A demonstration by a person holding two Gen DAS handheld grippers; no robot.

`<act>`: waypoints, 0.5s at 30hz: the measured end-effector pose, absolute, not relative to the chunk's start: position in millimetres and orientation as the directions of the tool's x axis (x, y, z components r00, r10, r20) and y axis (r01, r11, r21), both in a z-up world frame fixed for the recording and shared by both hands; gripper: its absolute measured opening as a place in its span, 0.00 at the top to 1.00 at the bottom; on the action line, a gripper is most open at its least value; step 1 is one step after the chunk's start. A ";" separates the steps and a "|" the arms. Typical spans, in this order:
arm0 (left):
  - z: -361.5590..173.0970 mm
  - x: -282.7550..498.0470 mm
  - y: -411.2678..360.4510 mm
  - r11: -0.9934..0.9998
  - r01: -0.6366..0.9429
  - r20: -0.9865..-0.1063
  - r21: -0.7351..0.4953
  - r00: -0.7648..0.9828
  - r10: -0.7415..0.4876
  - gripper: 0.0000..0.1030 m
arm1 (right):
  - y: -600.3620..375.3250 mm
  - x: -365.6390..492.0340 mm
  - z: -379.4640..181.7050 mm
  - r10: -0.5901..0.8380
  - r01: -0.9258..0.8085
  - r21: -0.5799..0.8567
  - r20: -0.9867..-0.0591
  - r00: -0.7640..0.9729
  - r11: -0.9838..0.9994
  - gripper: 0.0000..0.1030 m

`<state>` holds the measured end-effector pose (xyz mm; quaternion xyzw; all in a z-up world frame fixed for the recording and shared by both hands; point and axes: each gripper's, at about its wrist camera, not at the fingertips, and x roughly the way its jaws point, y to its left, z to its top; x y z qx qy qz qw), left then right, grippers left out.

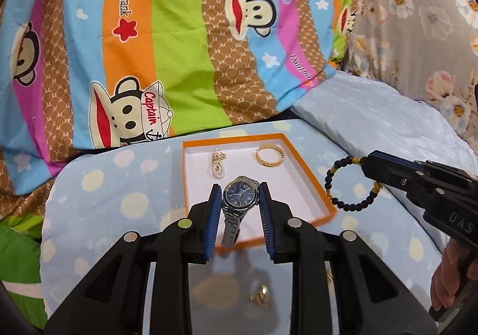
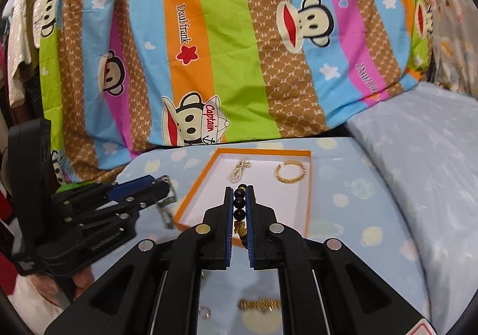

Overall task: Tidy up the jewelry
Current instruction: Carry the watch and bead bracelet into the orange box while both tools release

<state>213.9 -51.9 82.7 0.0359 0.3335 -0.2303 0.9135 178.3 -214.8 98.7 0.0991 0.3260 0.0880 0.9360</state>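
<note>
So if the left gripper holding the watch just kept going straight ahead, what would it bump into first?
Probably the white floor of the orange box, since the left gripper and the watch already hang over its near part. Further along lies the pearl chain. Depth is hard to judge.

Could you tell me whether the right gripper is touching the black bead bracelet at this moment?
Touching. In the right wrist view, the right gripper has both fingers pressed against beads of the black bead bracelet, with no gap either side.

Both hand-held grippers [image 1: 239,194] [image 2: 240,200] clamped, loaded.
</note>
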 end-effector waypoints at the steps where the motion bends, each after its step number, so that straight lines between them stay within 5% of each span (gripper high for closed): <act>1: 78.7 220.2 -52.4 0.894 0.440 -0.634 -0.089 0.667 -0.391 0.76 | -214.5 188.7 93.9 0.247 -0.105 0.261 -0.602 0.759 0.960 0.93; 6: 43.9 262.0 -69.8 0.905 0.416 -0.700 -0.086 0.621 -0.352 0.76 | -213.5 240.3 53.4 0.278 -0.092 0.302 -0.659 0.699 0.949 0.93; 15: -3.9 311.7 -87.3 0.933 0.356 -0.765 -0.057 0.585 -0.270 0.75 | -241.0 289.6 1.2 0.102 0.032 0.169 -0.722 0.684 0.985 0.91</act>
